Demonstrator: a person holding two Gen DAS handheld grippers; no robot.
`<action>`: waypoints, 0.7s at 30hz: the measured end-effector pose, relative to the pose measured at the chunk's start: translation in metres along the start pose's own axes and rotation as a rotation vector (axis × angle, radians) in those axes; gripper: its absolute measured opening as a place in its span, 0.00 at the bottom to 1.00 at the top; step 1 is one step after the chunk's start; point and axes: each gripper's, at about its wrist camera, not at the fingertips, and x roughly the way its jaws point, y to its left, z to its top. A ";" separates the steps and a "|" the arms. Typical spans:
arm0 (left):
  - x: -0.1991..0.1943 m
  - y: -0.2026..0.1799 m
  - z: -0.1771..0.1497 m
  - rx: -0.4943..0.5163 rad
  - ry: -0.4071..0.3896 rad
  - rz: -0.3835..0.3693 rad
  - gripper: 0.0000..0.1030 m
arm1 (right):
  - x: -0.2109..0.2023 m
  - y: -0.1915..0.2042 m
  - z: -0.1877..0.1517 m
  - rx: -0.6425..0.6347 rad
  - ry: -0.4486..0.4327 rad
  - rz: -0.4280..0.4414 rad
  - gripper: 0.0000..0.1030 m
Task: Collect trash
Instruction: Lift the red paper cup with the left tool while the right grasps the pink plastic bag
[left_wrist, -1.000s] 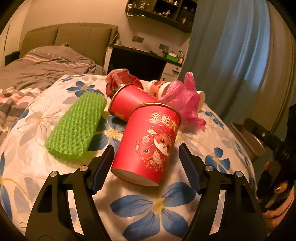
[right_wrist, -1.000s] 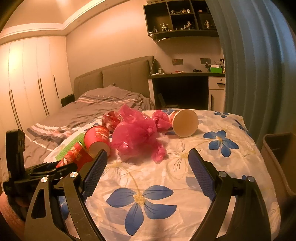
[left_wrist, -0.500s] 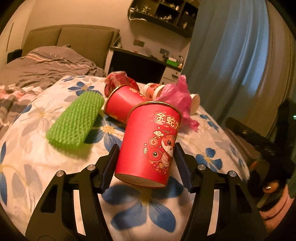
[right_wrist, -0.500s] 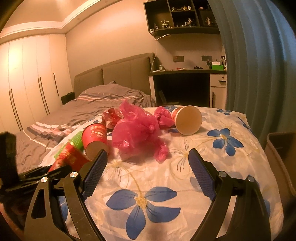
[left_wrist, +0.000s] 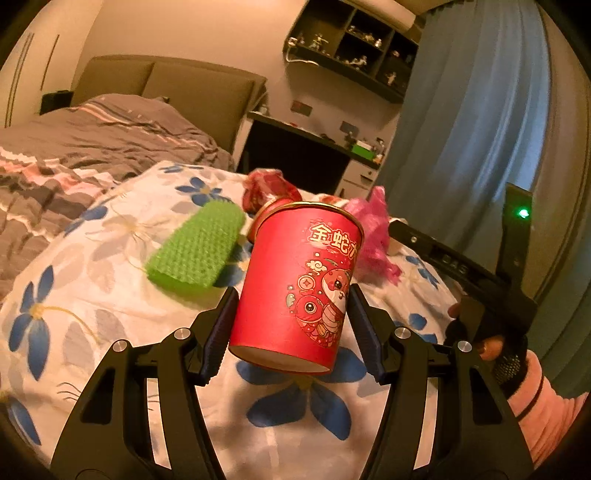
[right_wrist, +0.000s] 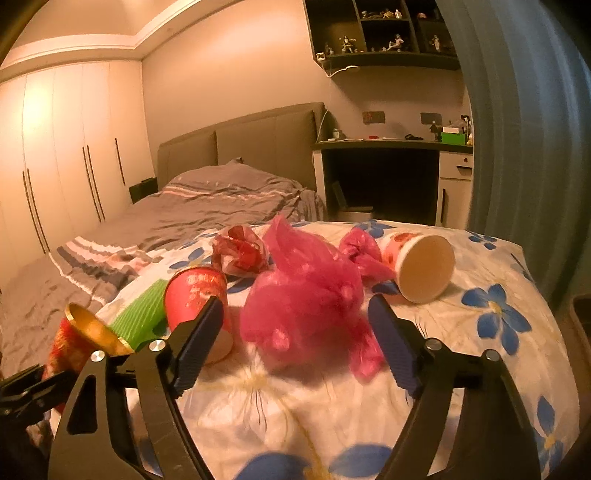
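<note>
One red cup now off bedspread

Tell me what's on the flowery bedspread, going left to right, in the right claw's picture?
Gold-rimmed red cup → green foam net → red cup lying down → big pink bag → white-bottomed cup.

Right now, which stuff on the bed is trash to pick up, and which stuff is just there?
Trash:
- red paper cup in left gripper
- second red cup
- big pink plastic bag
- white-bottomed cup
- crumpled red wrapper
- green foam net

Just there:
- flowered sheet
- grey blanket
- desk
</note>
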 end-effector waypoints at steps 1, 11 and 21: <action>-0.001 0.001 0.002 -0.002 -0.004 0.005 0.57 | 0.005 0.000 0.004 0.006 0.000 -0.002 0.72; -0.003 0.003 0.005 -0.009 -0.013 0.013 0.57 | 0.035 -0.007 0.005 0.066 0.097 0.002 0.36; -0.003 -0.003 0.005 -0.002 -0.014 0.014 0.57 | -0.008 -0.029 -0.010 0.107 0.067 0.010 0.10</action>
